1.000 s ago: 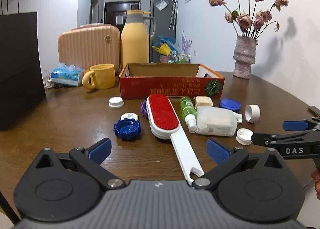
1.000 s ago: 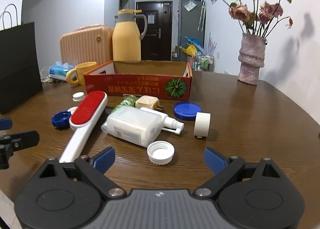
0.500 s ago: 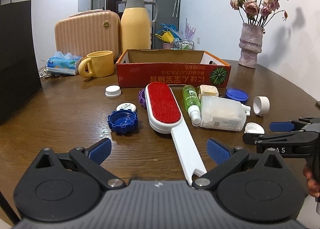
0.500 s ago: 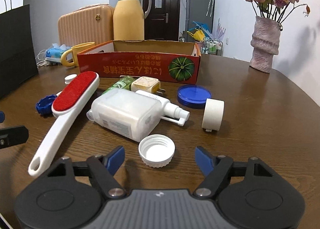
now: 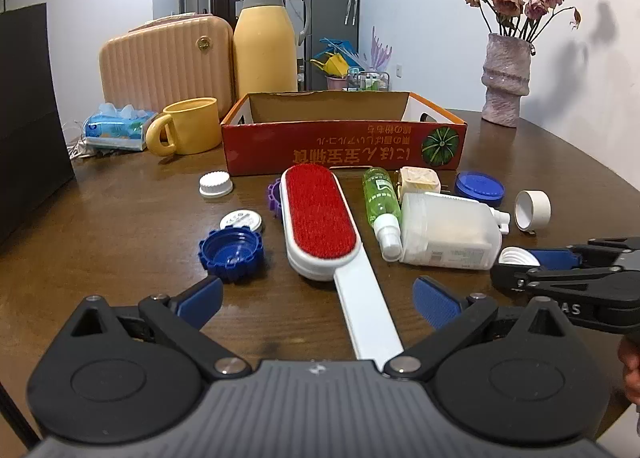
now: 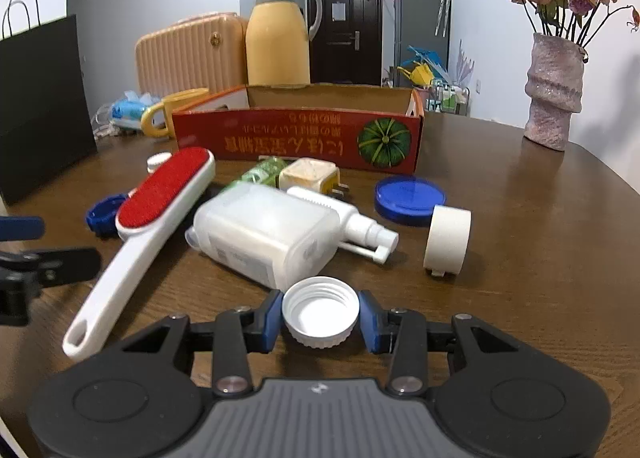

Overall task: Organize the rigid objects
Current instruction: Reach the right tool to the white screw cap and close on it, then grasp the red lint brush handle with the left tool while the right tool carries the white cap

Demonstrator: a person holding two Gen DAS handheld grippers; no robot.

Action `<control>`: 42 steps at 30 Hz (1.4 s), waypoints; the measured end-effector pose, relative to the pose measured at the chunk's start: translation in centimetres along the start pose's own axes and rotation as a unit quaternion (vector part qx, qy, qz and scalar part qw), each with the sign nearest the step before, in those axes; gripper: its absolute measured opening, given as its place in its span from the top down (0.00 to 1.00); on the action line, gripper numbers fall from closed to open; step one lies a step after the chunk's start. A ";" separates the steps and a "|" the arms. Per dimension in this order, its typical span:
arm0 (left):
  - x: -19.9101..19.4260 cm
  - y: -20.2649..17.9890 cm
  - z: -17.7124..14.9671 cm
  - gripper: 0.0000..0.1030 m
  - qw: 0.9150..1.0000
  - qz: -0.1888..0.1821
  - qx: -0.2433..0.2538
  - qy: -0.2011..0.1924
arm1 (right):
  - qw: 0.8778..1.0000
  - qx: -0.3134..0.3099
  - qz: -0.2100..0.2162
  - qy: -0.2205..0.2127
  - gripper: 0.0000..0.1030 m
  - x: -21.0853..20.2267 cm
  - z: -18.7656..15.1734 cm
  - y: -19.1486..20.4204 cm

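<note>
The right tongs (image 6: 320,318) are closing on a white screw cap (image 6: 320,316) that lies open side up on the worktop (image 6: 540,258), a blue pad at each side of its rim. Just beyond lies a translucent pump bottle (image 6: 268,234) on its side. The left tongs (image 5: 318,296) stand wide, astride the white handle of a red lint brush (image 5: 320,218) without touching it. Farther back sits the red cardboard box (image 5: 344,138).
</note>
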State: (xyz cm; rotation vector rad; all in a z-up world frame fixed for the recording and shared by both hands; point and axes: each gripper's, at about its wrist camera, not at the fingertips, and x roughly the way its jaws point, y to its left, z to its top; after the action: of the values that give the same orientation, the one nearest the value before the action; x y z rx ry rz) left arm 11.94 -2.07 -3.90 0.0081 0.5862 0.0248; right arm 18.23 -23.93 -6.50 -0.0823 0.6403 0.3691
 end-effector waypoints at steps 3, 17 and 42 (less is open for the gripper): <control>0.4 -0.4 0.5 0.00 1.000 0.004 0.005 -0.006 | 1.000 0.009 -0.002 -0.016 0.62 -0.5 0.5 -0.6; 4.4 -2.8 2.4 0.09 0.997 0.057 0.035 -0.025 | 0.998 0.036 -0.021 -0.049 0.62 -0.6 2.4 -3.1; 7.6 -2.4 2.8 0.44 0.999 0.036 0.007 0.022 | 0.998 0.049 -0.010 -0.050 0.62 0.2 2.6 -2.9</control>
State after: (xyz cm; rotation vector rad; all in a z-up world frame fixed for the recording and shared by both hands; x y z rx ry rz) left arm 19.88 -4.24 -5.83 0.0428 0.6293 0.0912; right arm 20.92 -26.12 -4.64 0.0225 0.5574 0.3201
